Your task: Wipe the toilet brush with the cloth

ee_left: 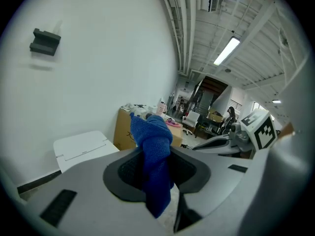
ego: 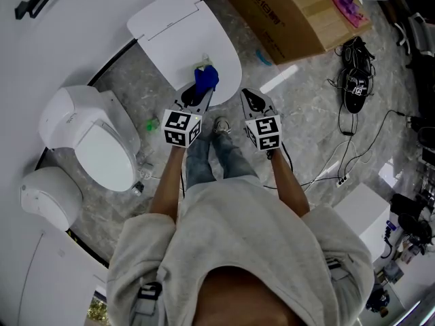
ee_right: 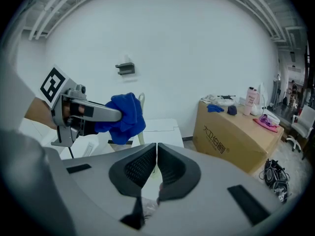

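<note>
Grey marble floor and a white toilet fill the head view. The left tool pinches the blue cloth, which covers whatever stands behind it. Left gripper view: cloth clamped between the jaws, its tail hanging. Right gripper view: right tool closed, empty. A pale handle, perhaps the toilet brush, pokes out behind the cloth.

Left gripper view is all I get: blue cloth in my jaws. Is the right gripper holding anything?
Observer: No. The right gripper view shows the right gripper, jaws nearly together, nothing between them.
Operator: Where's the brush?
Observer: That view shows a pale thin handle, likely its, rising just behind the cloth.
Operator: What's beside me?
Observer: Head view: a white toilet on the floor to your left.
</note>
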`<action>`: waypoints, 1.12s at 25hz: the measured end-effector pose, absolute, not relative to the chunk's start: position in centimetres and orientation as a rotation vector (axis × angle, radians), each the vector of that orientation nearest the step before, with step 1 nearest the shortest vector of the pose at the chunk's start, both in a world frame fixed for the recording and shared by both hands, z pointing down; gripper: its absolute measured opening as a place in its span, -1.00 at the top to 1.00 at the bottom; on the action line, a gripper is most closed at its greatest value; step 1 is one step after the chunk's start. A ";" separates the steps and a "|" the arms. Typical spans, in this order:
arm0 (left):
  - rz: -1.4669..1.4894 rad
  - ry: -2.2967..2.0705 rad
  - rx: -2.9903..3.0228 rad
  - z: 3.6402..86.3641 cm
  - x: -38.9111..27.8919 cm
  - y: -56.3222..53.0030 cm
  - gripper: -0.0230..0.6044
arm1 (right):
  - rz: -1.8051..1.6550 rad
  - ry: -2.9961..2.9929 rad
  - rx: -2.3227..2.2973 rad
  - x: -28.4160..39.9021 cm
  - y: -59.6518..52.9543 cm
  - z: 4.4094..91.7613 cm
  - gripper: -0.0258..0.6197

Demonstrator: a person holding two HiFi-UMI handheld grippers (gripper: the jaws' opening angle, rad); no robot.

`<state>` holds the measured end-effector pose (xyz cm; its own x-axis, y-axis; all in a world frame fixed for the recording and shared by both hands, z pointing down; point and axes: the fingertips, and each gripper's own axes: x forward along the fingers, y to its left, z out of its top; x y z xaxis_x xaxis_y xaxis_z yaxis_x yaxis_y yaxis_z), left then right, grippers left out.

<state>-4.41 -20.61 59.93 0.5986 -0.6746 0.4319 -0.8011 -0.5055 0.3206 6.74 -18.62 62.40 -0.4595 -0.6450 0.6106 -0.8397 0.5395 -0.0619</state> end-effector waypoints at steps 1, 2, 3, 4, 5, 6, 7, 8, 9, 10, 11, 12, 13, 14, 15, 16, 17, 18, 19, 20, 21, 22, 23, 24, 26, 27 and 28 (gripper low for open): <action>0.355 -1.163 2.333 60.4 -4.4 -20.7 0.52 | 0.488 -2.249 1.198 6.8 -18.7 62.4 0.82; 0.363 -1.157 2.328 60.8 -4.4 -20.7 0.52 | 0.489 -2.247 1.198 6.8 -18.7 62.5 0.82; 0.369 -1.151 2.322 61.2 -4.5 -20.8 0.52 | 0.490 -2.246 1.199 6.8 -18.8 62.5 0.82; 0.377 -1.146 2.315 61.6 -4.5 -20.9 0.52 | 0.491 -2.245 1.199 6.8 -18.9 62.6 0.82; 0.387 -1.139 2.308 62.1 -4.5 -20.9 0.52 | 0.492 -2.244 1.200 6.8 -18.9 62.6 0.82; 0.398 -1.132 2.303 62.5 -4.5 -20.9 0.52 | 0.492 -2.243 1.200 6.9 -19.0 62.6 0.82; 0.411 -1.126 2.299 63.0 -4.5 -20.9 0.52 | 0.492 -2.241 1.201 6.9 -19.0 62.7 0.82; 0.424 -1.119 2.294 63.5 -4.5 -20.8 0.52 | 0.493 -2.239 1.202 7.0 -19.1 62.7 0.82; 0.437 -1.112 2.290 64.0 -4.5 -20.8 0.52 | 0.496 -2.237 1.203 7.1 -19.1 62.8 0.82; 0.451 -1.105 2.286 64.5 -4.5 -20.9 0.52 | 0.497 -2.236 1.204 7.1 -19.1 62.9 0.82; 0.464 -1.101 2.282 64.9 -4.5 -21.0 0.52 | 0.499 -2.234 1.204 7.2 -19.2 62.9 0.82; 0.477 -1.098 2.278 65.4 -4.5 -21.0 0.52 | 0.499 -2.232 1.202 7.2 -19.2 63.0 0.82; 0.488 -1.096 2.275 65.9 -4.5 -21.1 0.52 | 0.498 -2.230 1.200 7.2 -19.2 63.0 0.82; 0.499 -1.093 2.271 66.4 -4.5 -21.1 0.52 | 0.497 -2.227 1.199 7.2 -19.2 63.1 0.82; 0.509 -1.088 2.266 66.9 -4.4 -21.2 0.52 | 0.497 -2.223 1.198 7.3 -19.2 63.1 0.82; 0.518 -1.081 2.260 67.4 -4.4 -21.2 0.52 | 0.496 -2.218 1.199 7.5 -19.3 63.2 0.82; 0.528 -1.073 2.253 67.9 -4.3 -21.1 0.52 | 0.496 -2.214 1.200 7.7 -19.3 63.2 0.82; 0.538 -1.067 2.246 68.5 -4.2 -21.0 0.52 | 0.496 -2.210 1.202 7.9 -19.3 63.2 0.82; 0.549 -1.060 2.239 69.0 -4.2 -20.9 0.52 | 0.495 -2.206 1.204 8.1 -19.3 63.3 0.82; 0.559 -1.054 2.230 69.6 -4.2 -20.8 0.52 | 0.494 -2.202 1.206 8.3 -19.3 63.3 0.82; 0.569 -1.049 2.221 70.1 -4.2 -20.7 0.52 | 0.494 -2.199 1.208 8.4 -19.3 63.4 0.82; 0.580 -1.046 2.212 70.6 -4.2 -20.6 0.52 | 0.494 -2.196 1.209 8.6 -19.4 63.4 0.82; 0.591 -1.045 2.202 71.1 -4.3 -20.5 0.52 | 0.495 -2.193 1.210 8.6 -19.4 63.5 0.82; 0.605 -1.047 2.195 71.6 -4.4 -20.5 0.52 | 0.496 -2.192 1.210 8.7 -19.5 63.5 0.82; 0.636 -1.054 2.186 72.4 -4.7 -20.4 0.52 | 0.496 -2.193 1.207 8.6 -19.5 63.5 0.82; 0.647 -1.054 2.183 72.7 -4.7 -20.4 0.52 | 0.496 -2.195 1.205 8.5 -19.5 63.5 0.82; 0.655 -1.051 2.180 72.9 -4.8 -20.4 0.52 | 0.496 -2.196 1.203 8.4 -19.6 63.5 0.82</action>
